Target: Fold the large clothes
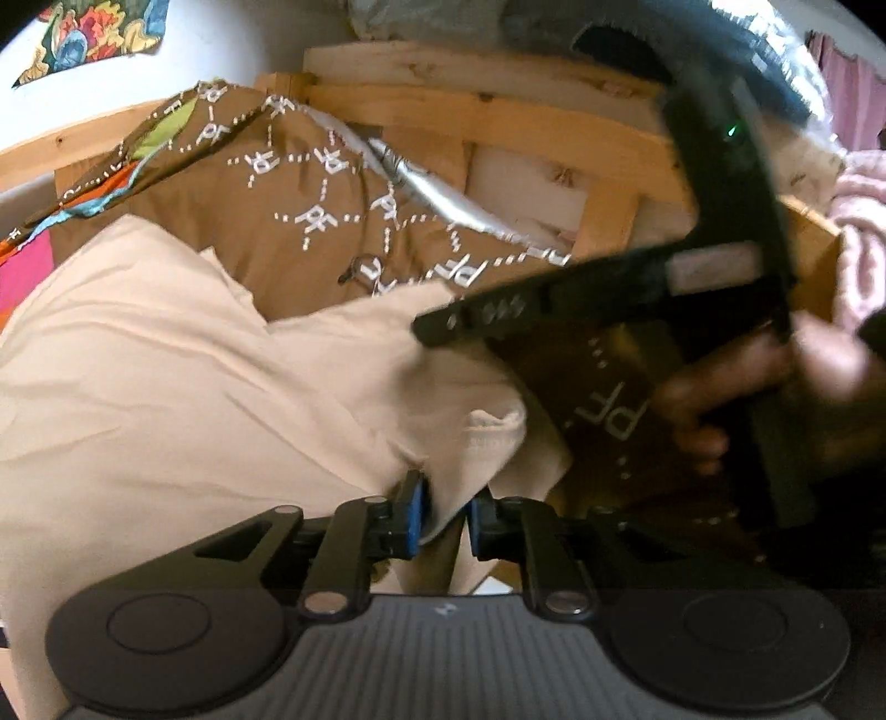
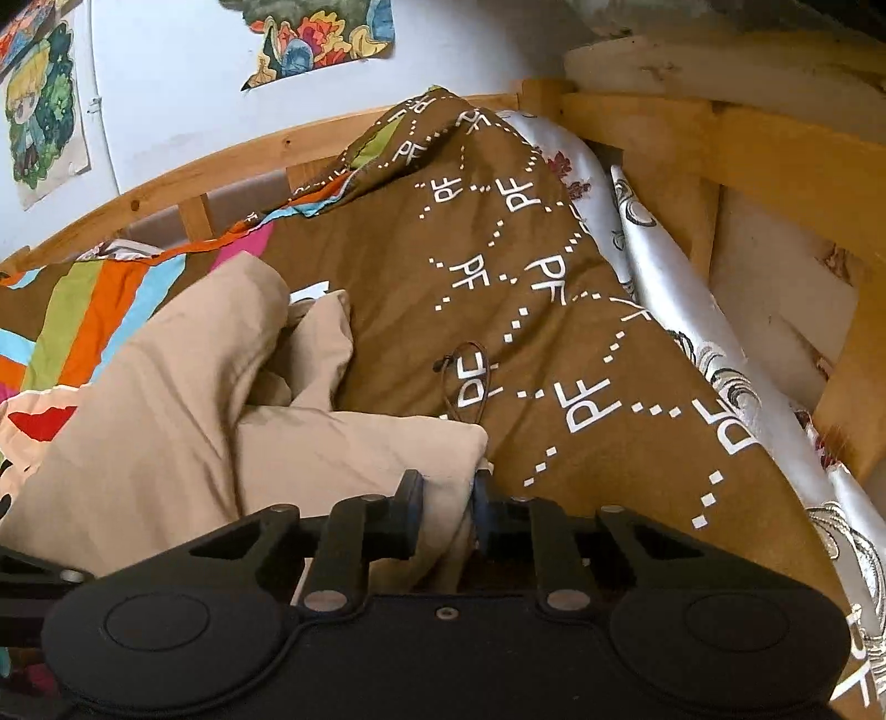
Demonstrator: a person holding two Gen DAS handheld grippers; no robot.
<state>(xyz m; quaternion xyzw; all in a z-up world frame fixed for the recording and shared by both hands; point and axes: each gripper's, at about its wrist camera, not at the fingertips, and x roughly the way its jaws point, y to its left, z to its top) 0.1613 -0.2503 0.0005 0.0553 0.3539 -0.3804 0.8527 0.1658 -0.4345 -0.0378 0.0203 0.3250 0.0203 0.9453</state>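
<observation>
A large beige garment lies bunched on a brown bedspread printed with white letters. My left gripper is shut on a fold of the beige cloth near a ribbed cuff. In the right wrist view the same beige garment heaps at the left, and my right gripper is shut on another edge of it. The right gripper's black body, held by a hand, crosses the right side of the left wrist view.
A wooden bed frame rises behind and to the right. A silvery patterned sheet runs along the brown bedspread. A striped colourful cover lies at the left. Posters hang on the white wall. A pink fluffy cloth sits far right.
</observation>
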